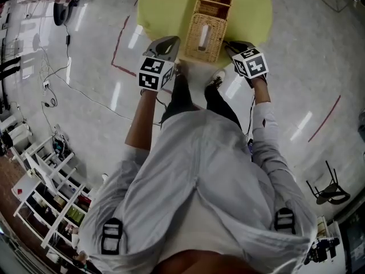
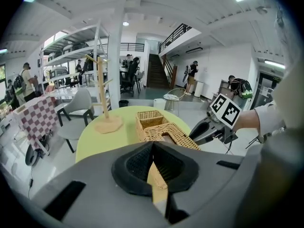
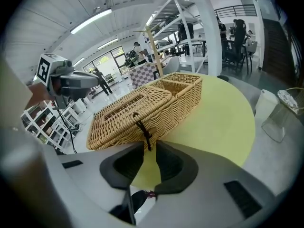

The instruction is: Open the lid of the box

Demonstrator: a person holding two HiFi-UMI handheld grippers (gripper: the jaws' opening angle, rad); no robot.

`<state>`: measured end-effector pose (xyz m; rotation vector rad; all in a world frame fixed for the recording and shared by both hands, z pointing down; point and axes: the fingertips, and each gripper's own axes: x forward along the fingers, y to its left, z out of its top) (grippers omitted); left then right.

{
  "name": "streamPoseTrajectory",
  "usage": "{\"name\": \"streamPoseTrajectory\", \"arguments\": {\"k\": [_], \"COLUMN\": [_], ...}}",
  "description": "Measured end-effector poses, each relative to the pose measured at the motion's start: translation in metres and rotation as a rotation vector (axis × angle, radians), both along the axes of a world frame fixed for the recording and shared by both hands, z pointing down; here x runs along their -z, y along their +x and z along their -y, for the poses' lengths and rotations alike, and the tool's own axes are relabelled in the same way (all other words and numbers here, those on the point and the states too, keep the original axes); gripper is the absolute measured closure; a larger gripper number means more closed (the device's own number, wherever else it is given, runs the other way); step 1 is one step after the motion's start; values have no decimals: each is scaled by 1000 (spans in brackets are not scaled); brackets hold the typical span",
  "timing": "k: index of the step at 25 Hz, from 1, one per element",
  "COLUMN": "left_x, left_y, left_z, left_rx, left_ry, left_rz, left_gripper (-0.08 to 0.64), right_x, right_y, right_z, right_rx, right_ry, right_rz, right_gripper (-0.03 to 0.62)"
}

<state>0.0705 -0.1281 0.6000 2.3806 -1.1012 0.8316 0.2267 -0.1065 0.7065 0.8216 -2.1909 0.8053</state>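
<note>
A wicker box stands on the round yellow-green table, its woven lid down over the near part and an open compartment at the far end. A dark cord loop hangs from the lid's front edge. My right gripper is open at the box's near right corner; the cord hangs between its fingertips and the pads stand clear of it. My left gripper is at the near left corner, its tips together with nothing held. Each gripper shows in the other's view: the right gripper and the left gripper.
A wooden branched stand stands on the far side of the table. Chairs and a checked cloth are beyond it. Cables run over the floor at the left. White shelves and a black chair stand behind me.
</note>
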Motion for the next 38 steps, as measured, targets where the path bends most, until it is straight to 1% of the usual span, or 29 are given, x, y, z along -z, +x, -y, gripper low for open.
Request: {"name": "streamPoseTrajectory", "arguments": {"k": [2,4,7,11,16,23,32,38], "left_x": [-1,-1,-1,5,10,32,61,65], "left_y": [-4,-8,-13,-15,-16,-21,-47,-70], "left_z": [-1,-2,-3,0,13,35,60,78], "left_rx": [12,18,18,6,-27,-73,-106,-115], "left_ry": [-4,-6,-5,-1,11,50,102,97], "left_rz": [-1,-4,-10,-21,-37,-63,-100,-145], "left_gripper": [532,531,531,531,531,531,532,531], "right_x": [0,1,5,18,39,70,116,144], "right_y": [0,0,-1,1,-2,-14,-40,-66], "right_z": [1,3,3,3,11,21,33,42], "right_rx": [-1,-8,-24,-43,-72,-94,-135,-175], "right_ry": [-1,3,2,0,16,44,102,147], "right_rz": [-9,-20,-21,-27,-9,-26,-46,-50], "right_gripper": [509,550,565,568,569,569,569,569]}}
